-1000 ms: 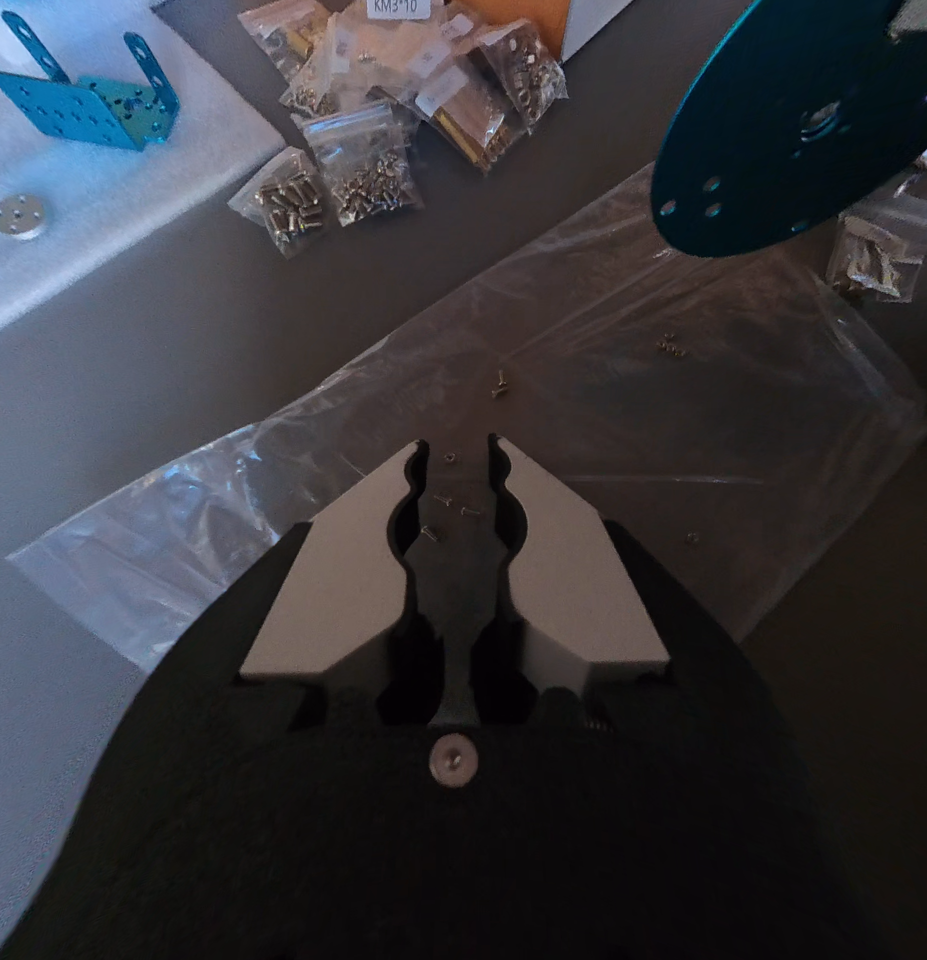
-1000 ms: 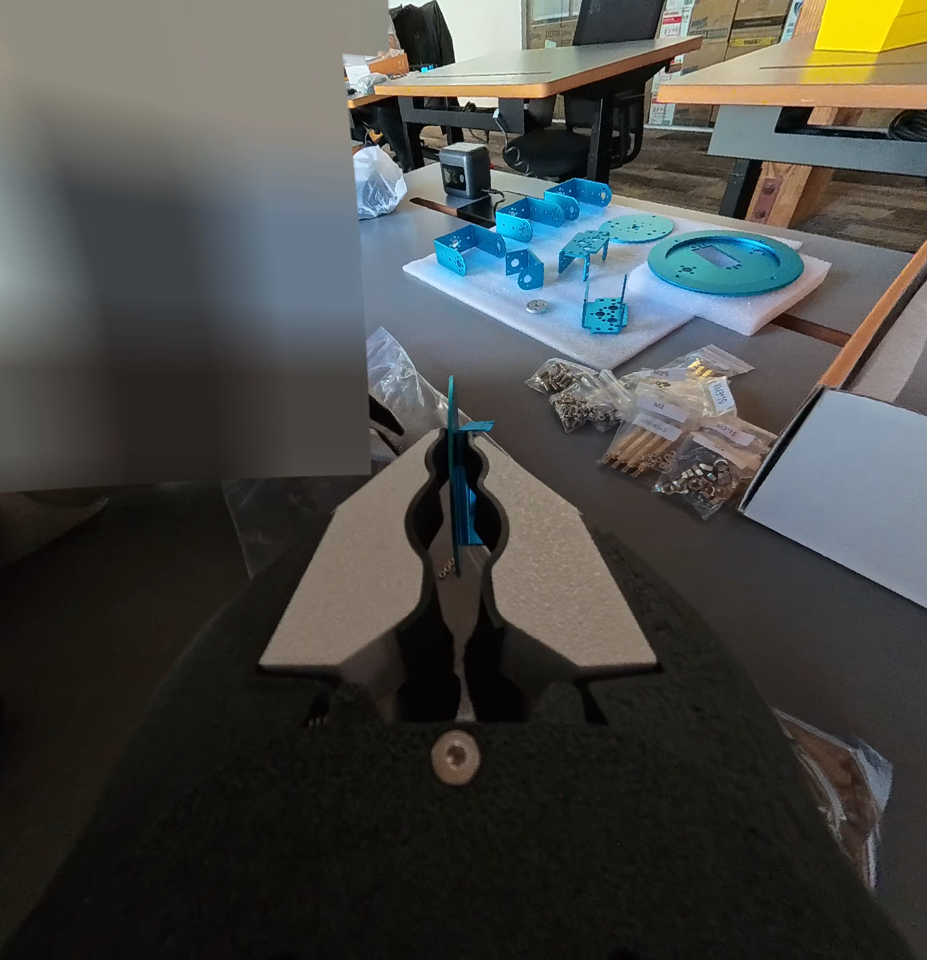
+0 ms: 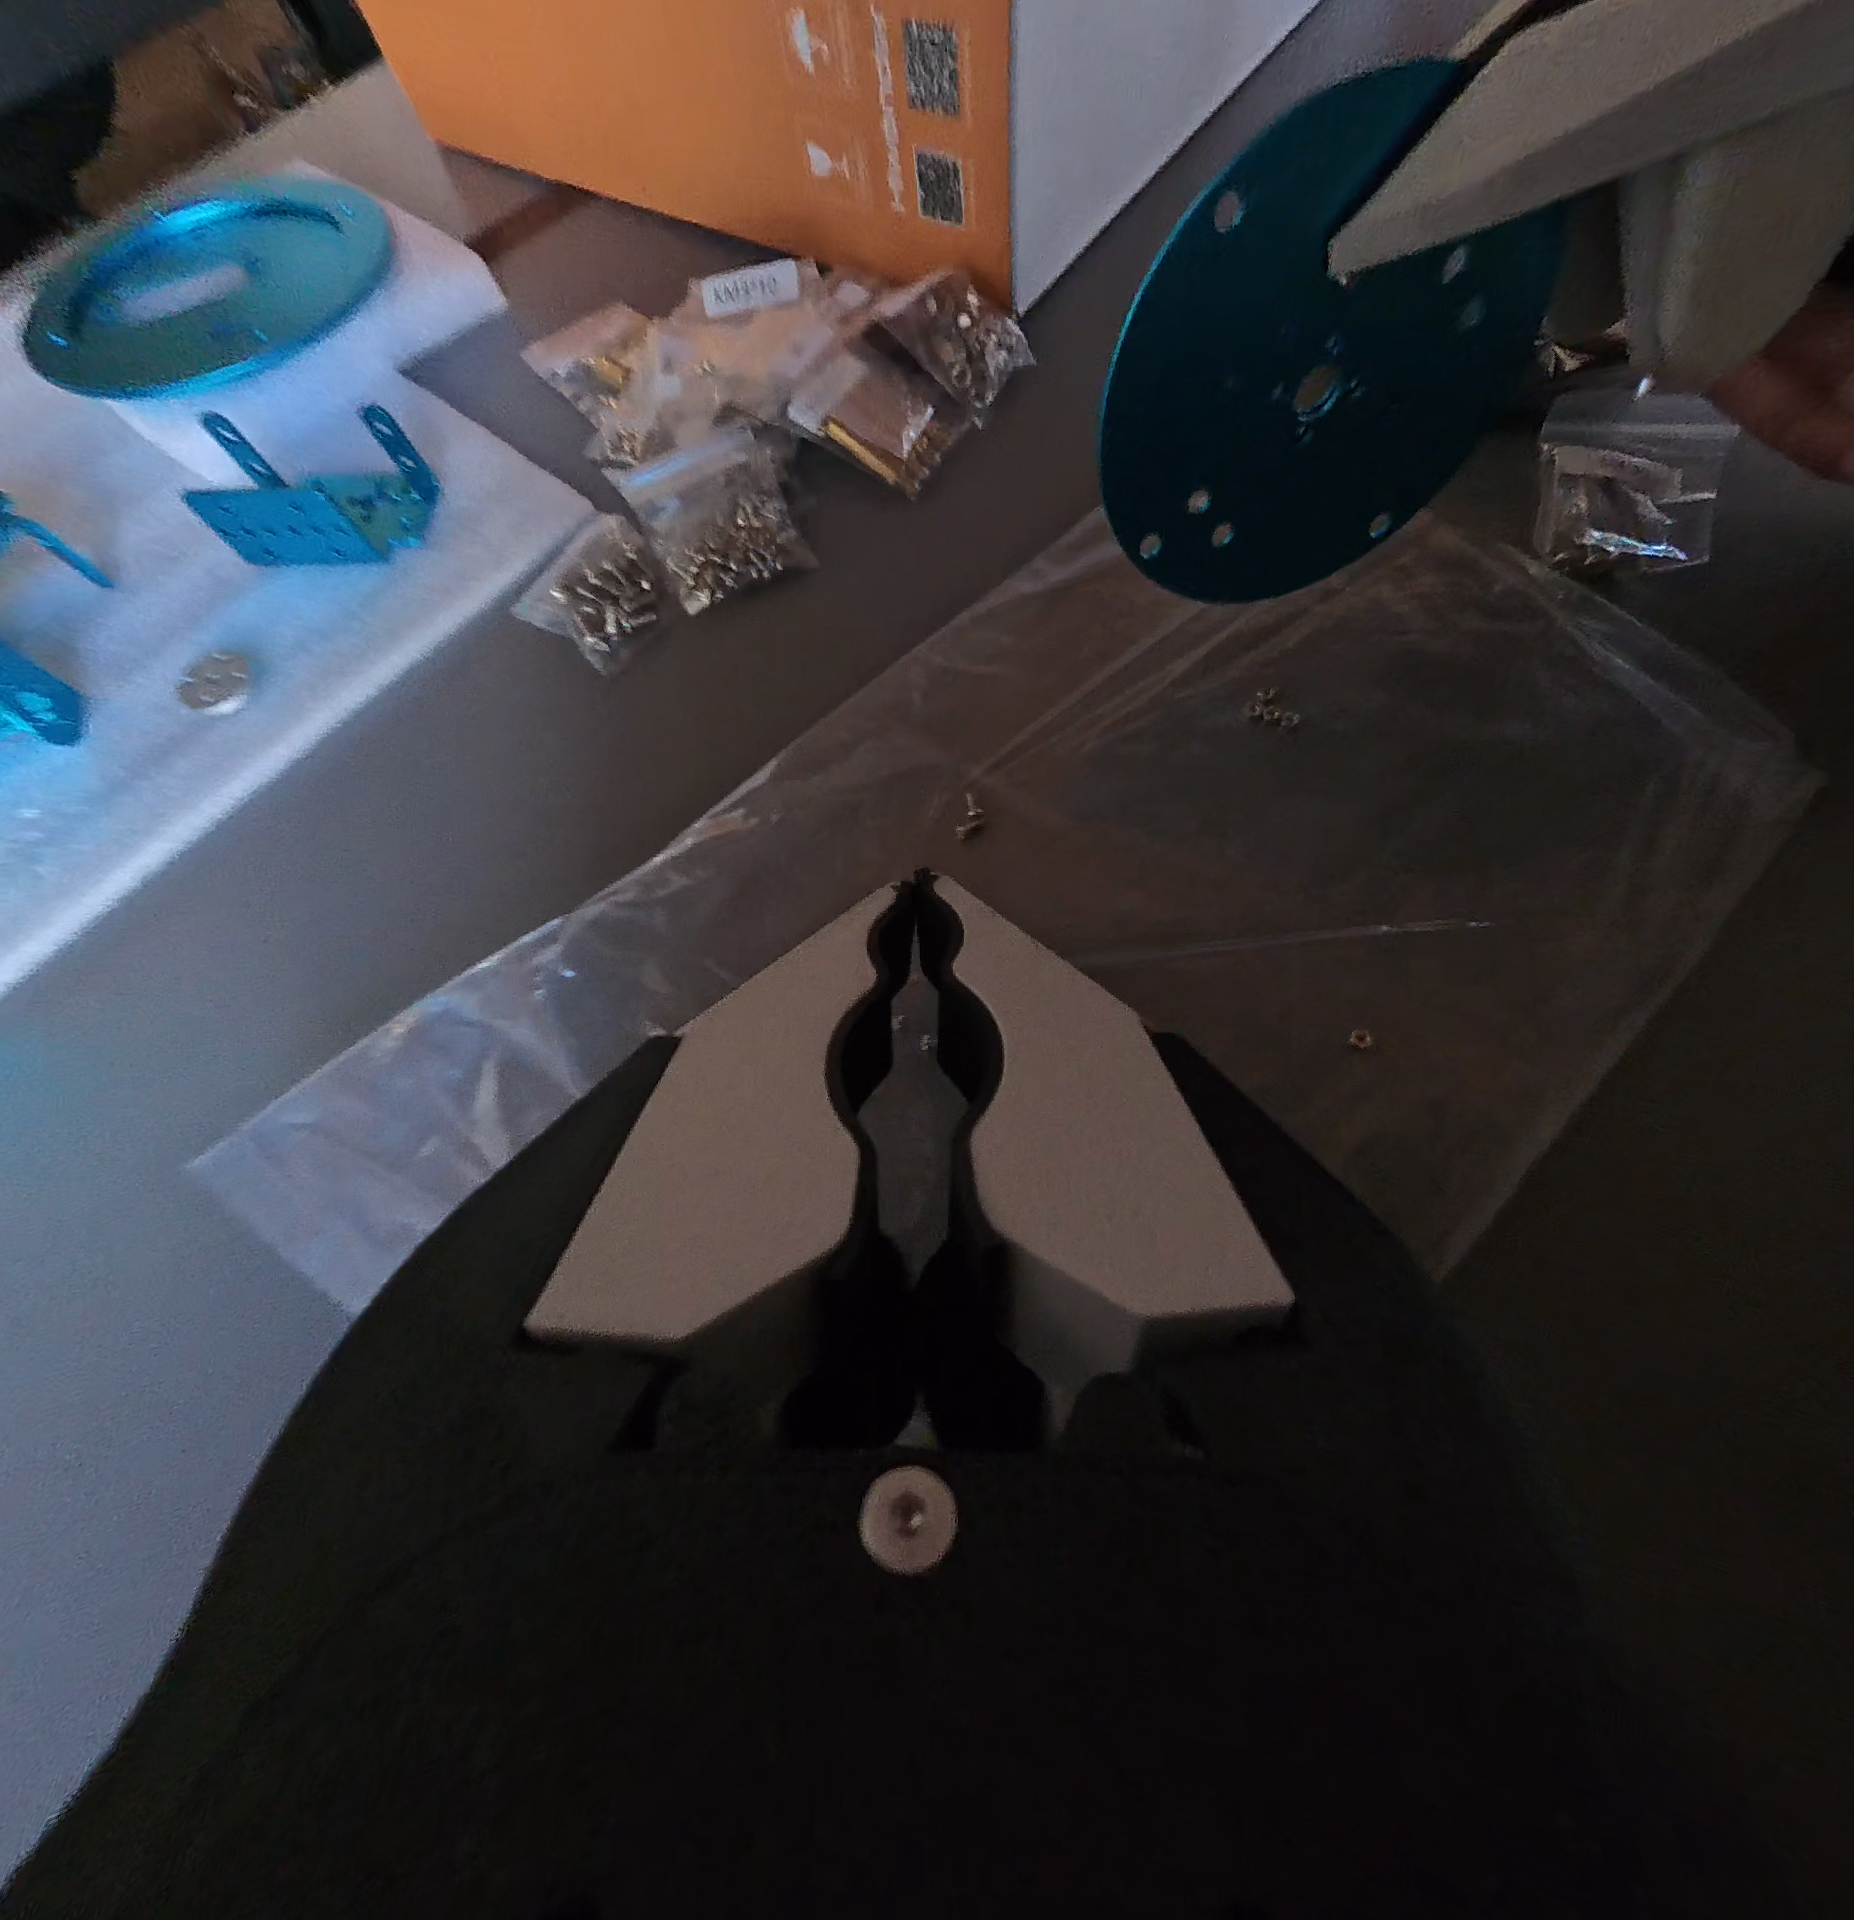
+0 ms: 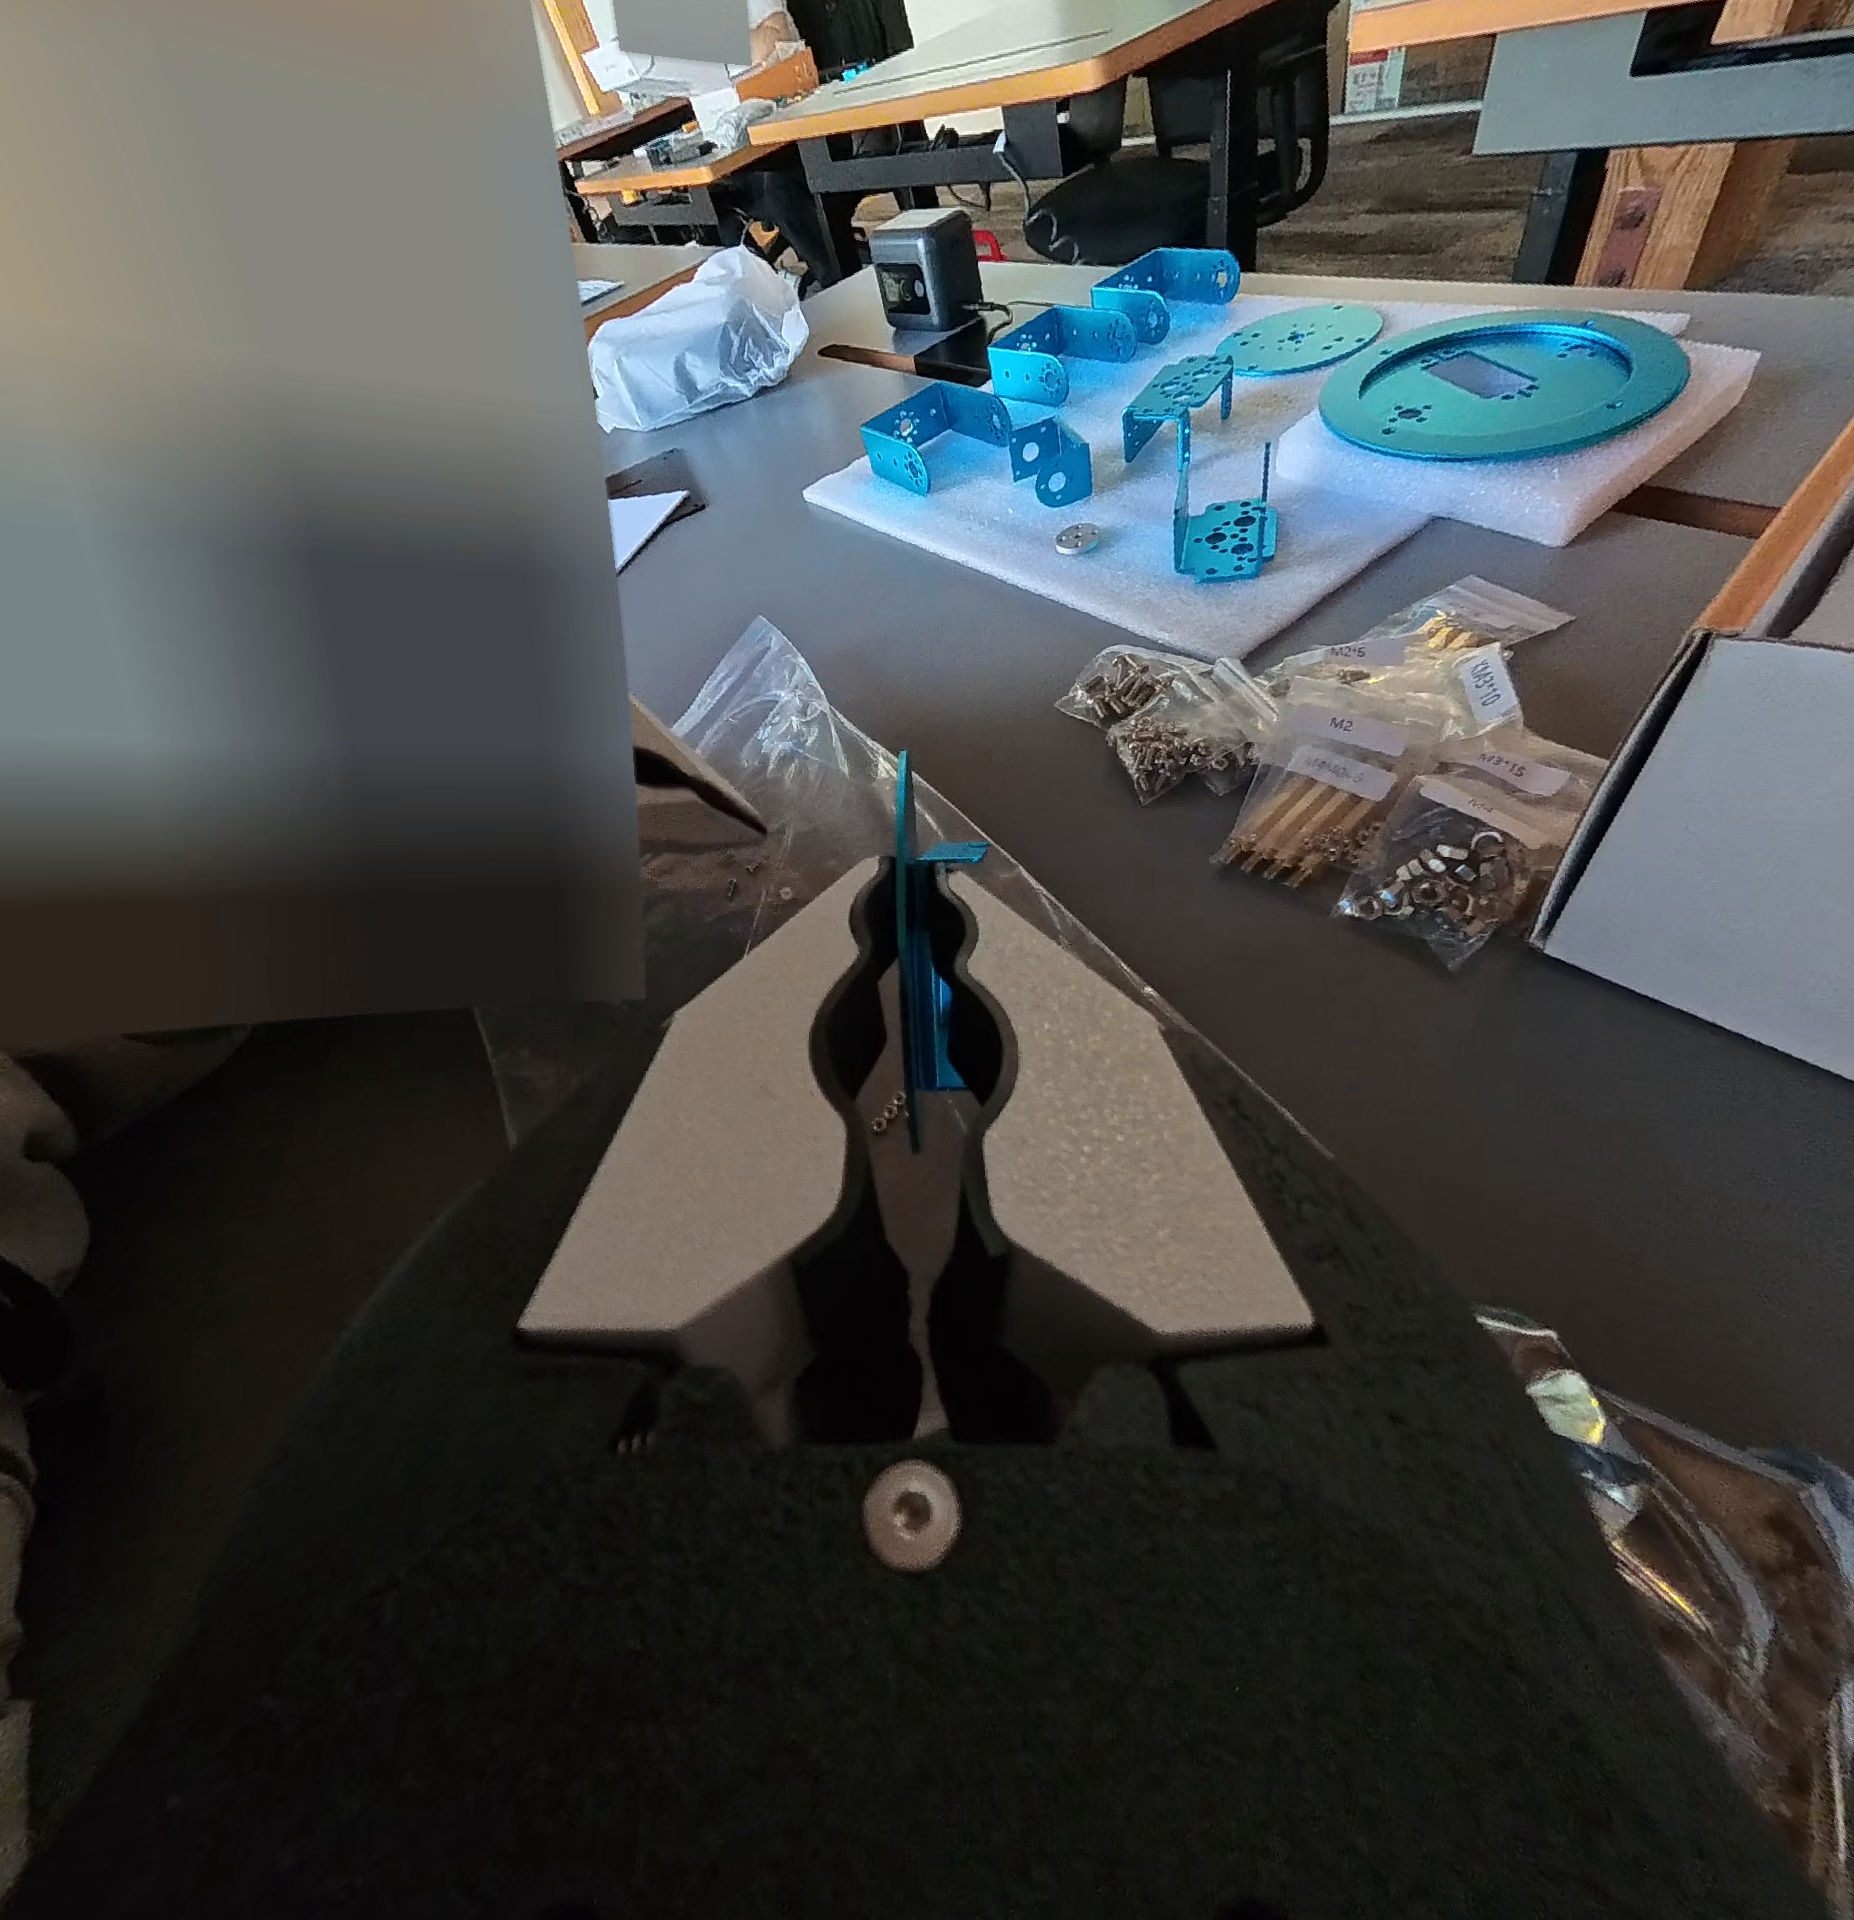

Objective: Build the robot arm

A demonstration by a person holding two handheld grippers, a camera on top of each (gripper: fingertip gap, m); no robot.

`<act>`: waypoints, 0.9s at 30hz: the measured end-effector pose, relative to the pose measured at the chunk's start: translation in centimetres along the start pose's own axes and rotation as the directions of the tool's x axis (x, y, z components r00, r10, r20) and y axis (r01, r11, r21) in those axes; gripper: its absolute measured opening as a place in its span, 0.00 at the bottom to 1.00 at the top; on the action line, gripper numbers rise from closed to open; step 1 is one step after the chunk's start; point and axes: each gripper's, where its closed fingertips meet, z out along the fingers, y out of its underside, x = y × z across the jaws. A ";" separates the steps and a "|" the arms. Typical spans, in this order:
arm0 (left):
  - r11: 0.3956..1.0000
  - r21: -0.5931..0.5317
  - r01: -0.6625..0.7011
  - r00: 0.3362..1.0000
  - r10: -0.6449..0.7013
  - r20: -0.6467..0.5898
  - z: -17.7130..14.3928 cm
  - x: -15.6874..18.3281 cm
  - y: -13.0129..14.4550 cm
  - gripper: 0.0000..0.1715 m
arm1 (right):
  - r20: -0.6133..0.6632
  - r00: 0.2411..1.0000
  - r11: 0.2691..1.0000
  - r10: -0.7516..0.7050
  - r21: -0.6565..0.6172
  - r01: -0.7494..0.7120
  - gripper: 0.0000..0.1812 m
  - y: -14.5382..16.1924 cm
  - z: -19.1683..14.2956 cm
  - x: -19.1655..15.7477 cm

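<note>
- The left gripper is being held with its tips pinched together on a tiny dark screw, above a clear plastic bag lying on the grey table.
- The right gripper is being kept clamped on the edge of a blue round plate, raised above the bag.
- Loose screws are lying on the bag; packets of hardware are resting nearby.
</note>
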 end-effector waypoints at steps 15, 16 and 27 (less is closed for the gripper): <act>0.993 -0.118 -0.026 0.992 0.011 -0.127 0.7 0.8 1.6 0.06 | 0.015 1.000 1.000 0.009 -0.003 -0.009 0.02 -0.1 -0.2 -0.2; 0.991 -0.132 -0.023 0.991 0.004 -0.136 0.8 0.9 1.7 0.06 | 0.017 1.000 1.000 0.014 -0.004 -0.014 0.02 -0.1 -0.2 -0.2; 0.988 -0.151 -0.005 0.991 -0.015 -0.133 1.4 1.0 2.1 0.01 | 0.029 0.999 1.000 0.020 -0.013 -0.020 0.02 0.1 -0.2 -0.4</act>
